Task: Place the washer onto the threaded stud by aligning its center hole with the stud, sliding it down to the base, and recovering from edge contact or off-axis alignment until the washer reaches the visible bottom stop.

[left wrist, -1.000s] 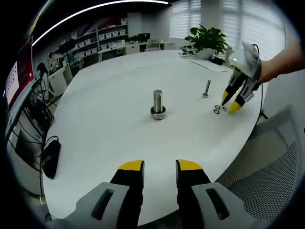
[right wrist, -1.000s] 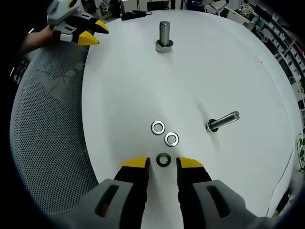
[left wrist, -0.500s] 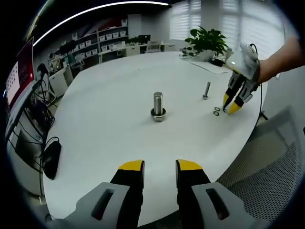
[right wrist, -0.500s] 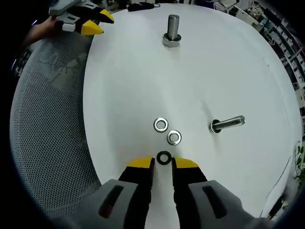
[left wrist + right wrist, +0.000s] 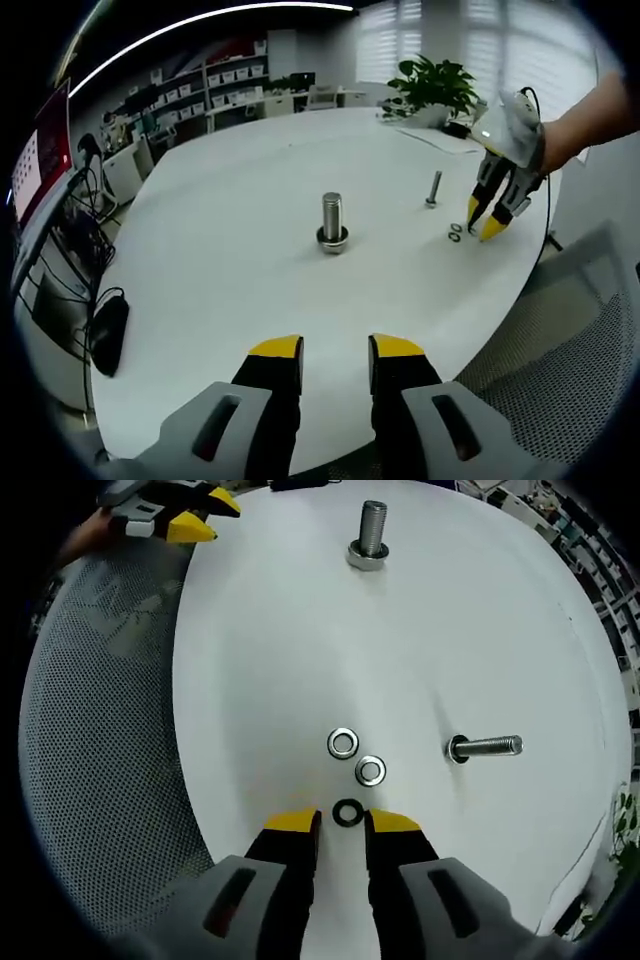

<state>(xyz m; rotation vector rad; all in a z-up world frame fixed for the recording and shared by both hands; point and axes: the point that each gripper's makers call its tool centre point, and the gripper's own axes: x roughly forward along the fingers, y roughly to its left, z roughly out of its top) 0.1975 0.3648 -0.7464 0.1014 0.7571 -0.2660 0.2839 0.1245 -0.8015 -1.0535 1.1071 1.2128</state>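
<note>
Washer [image 5: 347, 812], dark, lies flat between the open right hand-held gripper [image 5: 341, 823] tips near the table [image 5: 280, 650] edge; two silver washers [image 5: 343, 743] and a smaller bolt [image 5: 484, 747] sit beside it, the threaded stud [image 5: 371, 530] well apart. Left hand-held gripper [image 5: 334, 351] hangs open, empty.

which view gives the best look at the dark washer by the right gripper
The right gripper view. The small dark ring-shaped washer lies flat on the white round table just ahead of the right gripper, its hole plain to see. In the left gripper view the washers are tiny specks beside that gripper, too small to tell apart.
</note>
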